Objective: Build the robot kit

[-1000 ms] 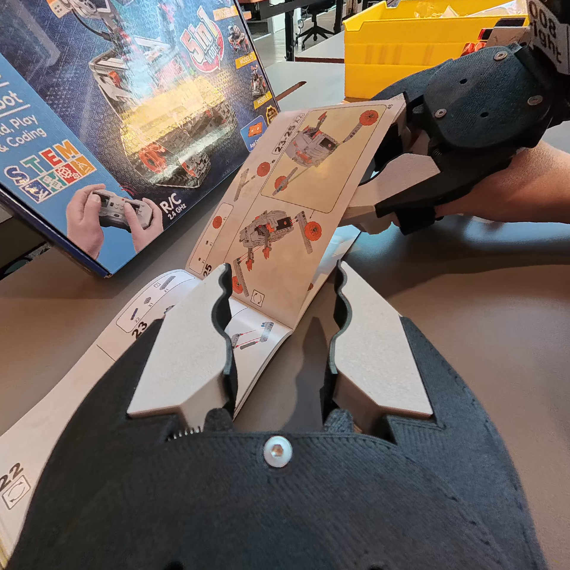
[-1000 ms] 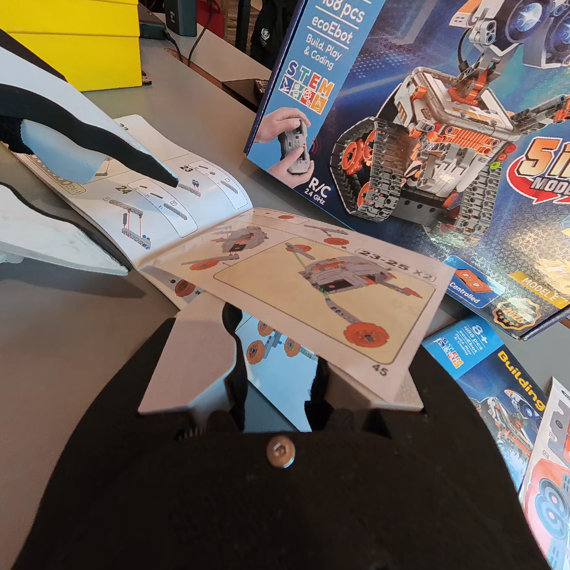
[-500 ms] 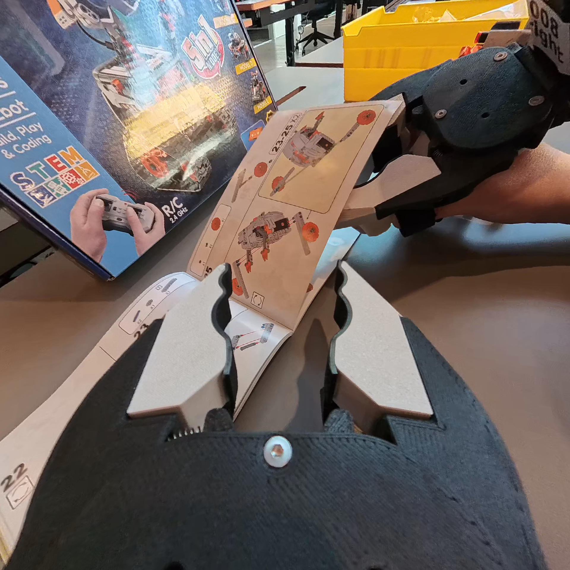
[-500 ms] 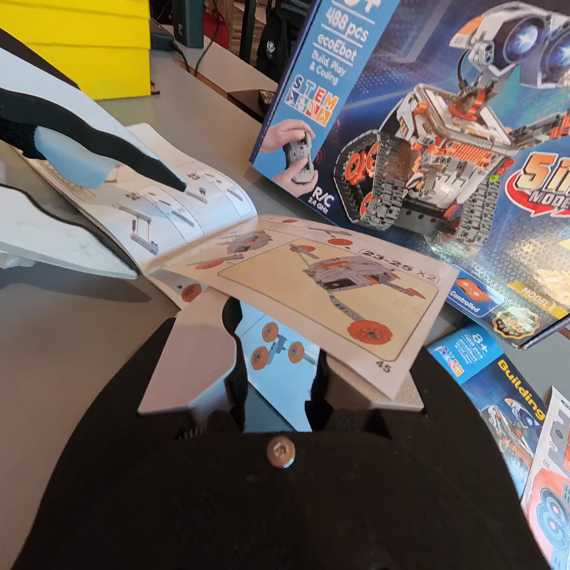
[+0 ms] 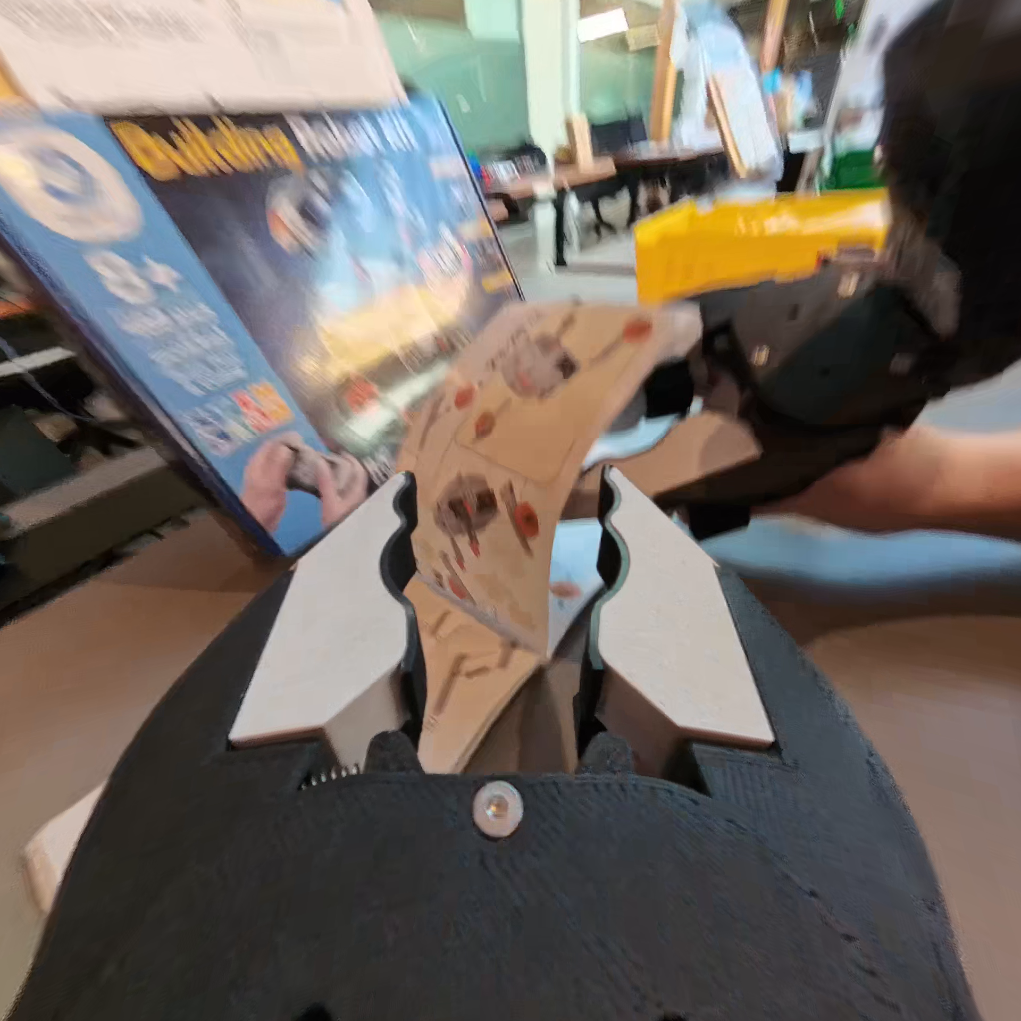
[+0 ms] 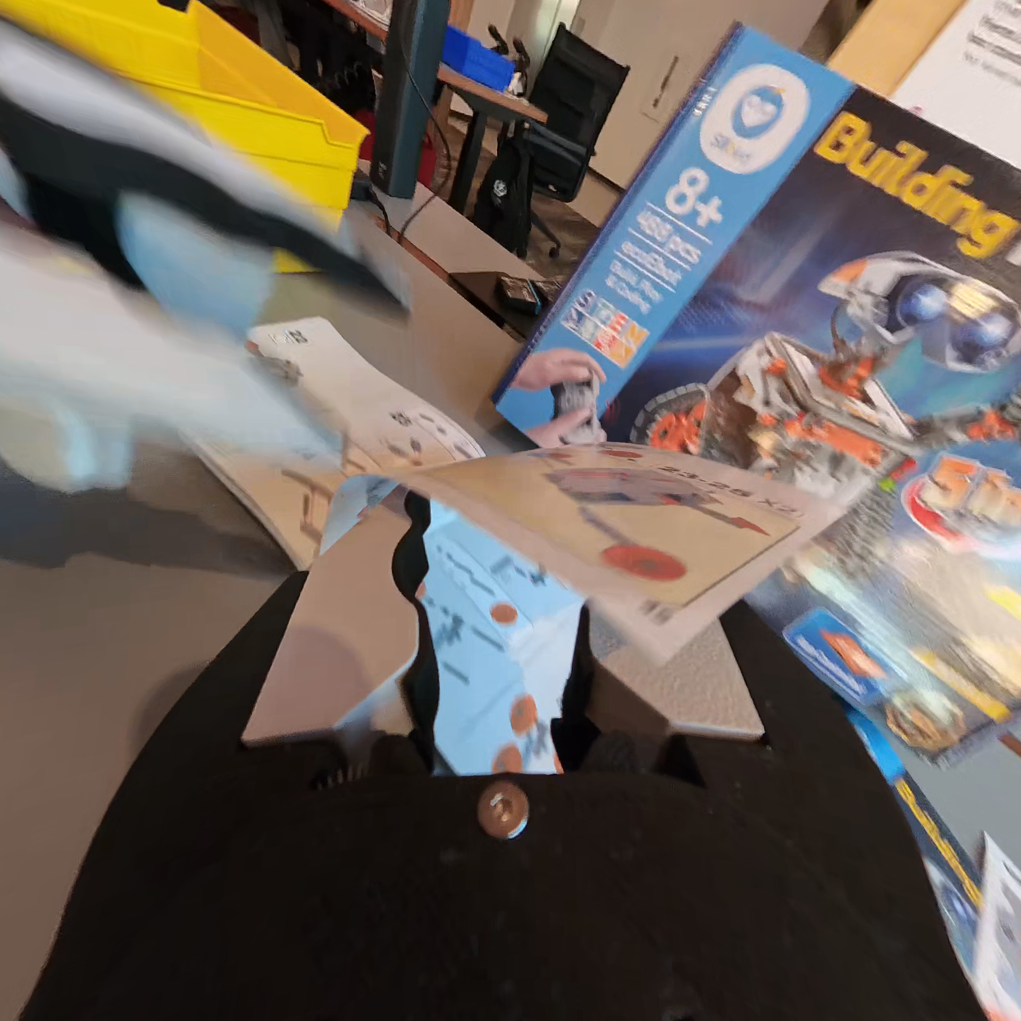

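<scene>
An open instruction booklet (image 5: pixel 486 663) lies on the grey table. One of its pages (image 5: pixel 514 442) is lifted and curved; it rests on one finger of my right gripper (image 5: pixel 668 387), which shows at the right of the left wrist view. My left gripper (image 5: pixel 505 497) is open low over the booklet, with the raised page between its fingers. In the right wrist view my right gripper (image 6: pixel 497 508) is open. The lifted page (image 6: pixel 635 519) lies over its right finger and hides the tip. The left gripper (image 6: pixel 331 359) is a blur at the upper left.
A big blue toy box (image 5: pixel 276 276) leans just behind the booklet and also shows in the right wrist view (image 6: pixel 773 276). A yellow bin (image 5: pixel 746 248) stands at the back. More printed boxes (image 6: pixel 939 829) lie at the right. A forearm (image 5: pixel 911 486) holds the right gripper. My right fingertips sit around 5 centimeters from my left ones.
Both views have swung upward and are blurred by motion. The lifted page has risen and bent more. My left gripper has moved forward, so the page now stands between its fingers.
</scene>
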Demonstrator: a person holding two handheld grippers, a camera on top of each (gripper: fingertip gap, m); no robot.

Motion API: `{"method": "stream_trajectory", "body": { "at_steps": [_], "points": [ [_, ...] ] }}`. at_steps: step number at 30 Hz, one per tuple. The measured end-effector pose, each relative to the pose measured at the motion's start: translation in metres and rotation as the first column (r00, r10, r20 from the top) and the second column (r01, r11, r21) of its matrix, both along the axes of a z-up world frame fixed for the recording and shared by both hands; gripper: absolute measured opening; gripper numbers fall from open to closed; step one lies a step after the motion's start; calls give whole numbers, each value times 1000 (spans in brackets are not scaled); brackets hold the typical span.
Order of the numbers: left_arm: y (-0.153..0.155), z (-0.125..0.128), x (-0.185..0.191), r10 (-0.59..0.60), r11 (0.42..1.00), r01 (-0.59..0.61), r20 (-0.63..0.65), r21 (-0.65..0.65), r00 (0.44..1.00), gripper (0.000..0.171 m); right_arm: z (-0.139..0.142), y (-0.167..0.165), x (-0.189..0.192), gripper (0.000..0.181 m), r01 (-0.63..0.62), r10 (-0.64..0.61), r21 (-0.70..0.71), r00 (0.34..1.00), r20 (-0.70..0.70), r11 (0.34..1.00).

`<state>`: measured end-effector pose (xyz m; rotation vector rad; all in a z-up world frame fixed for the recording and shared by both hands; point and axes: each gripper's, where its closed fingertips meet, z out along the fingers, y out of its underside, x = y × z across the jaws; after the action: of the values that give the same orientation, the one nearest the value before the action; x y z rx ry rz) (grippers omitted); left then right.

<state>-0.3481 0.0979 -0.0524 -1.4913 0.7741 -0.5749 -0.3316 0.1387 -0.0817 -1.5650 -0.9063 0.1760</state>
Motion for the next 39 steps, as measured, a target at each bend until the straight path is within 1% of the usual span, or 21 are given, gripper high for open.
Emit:
{"method": "stream_trajectory", "body": {
  "at_steps": [2,4,7,9,11,13,15,17,20,23,25,26,28,30,31,33,34,35,36,37,39],
  "points": [
    [-3,43,-25,80,987,-99,151,125,985,59,-3,3,-20,55,-33,33,-16,999,6,999],
    [-10,82,-61,144,952,-219,319,214,937,52,-14,1,-45,54,-86,87,-63,996,22,994],
    [-16,114,-110,198,909,-341,471,240,859,46,-42,-3,-77,54,-143,160,-179,984,81,973],
    [-13,121,-138,238,891,-403,541,210,807,42,-63,-7,-87,53,-140,186,-265,970,156,954],
    [-7,118,-157,276,885,-440,588,153,761,39,-70,-8,-90,48,-132,192,-289,963,191,948],
    [1,108,-163,308,889,-448,596,99,742,38,-68,-11,-90,48,-143,201,-287,962,184,947],
    [7,99,-161,327,891,-449,581,74,745,37,-64,-11,-86,52,-143,199,-284,964,177,948],
    [11,92,-157,352,884,-463,549,71,758,36,-51,-9,-78,53,-137,178,-241,972,155,961],
    [12,88,-155,390,861,-500,507,96,769,41,-20,-14,-52,56,-111,127,-143,986,106,983],
    [11,83,-137,383,863,-484,435,147,815,42,7,-30,-21,55,-89,92,-34,994,67,995],
    [12,75,-121,375,872,-458,366,172,851,41,16,-42,0,55,-64,61,37,996,70,997],
    [11,69,-107,341,894,-410,318,183,885,37,17,-50,8,54,-62,58,61,996,69,996],
    [1,54,-67,192,954,-230,195,193,962,17,14,-67,20,54,-67,62,74,996,59,995],
    [-10,29,-28,63,987,-73,69,146,996,7,11,-83,30,54,-65,63,62,997,41,996],
    [-15,12,-11,3,996,-3,1,91,1000,1,10,-90,34,53,-65,63,56,998,31,996],
    [-24,-25,17,-91,996,88,-140,-29,986,5,9,-104,41,50,-74,73,52,997,18,996],
    [-21,-41,22,-77,996,66,-215,-57,974,17,7,-109,44,49,-78,77,52,997,23,996],
    [-15,-54,21,-29,998,14,-292,-54,956,32,4,-112,47,49,-78,77,51,996,36,996],
    [-10,-65,20,10,999,-25,-366,-36,931,40,1,-113,50,49,-77,75,48,996,52,996],
    [-7,-74,18,33,999,-47,-429,-22,903,44,0,-113,50,49,-78,75,46,995,64,996],
    [0,-84,10,96,994,-112,-507,-1,856,43,-1,-111,48,49,-87,85,34,995,56,996]
  ]
}}
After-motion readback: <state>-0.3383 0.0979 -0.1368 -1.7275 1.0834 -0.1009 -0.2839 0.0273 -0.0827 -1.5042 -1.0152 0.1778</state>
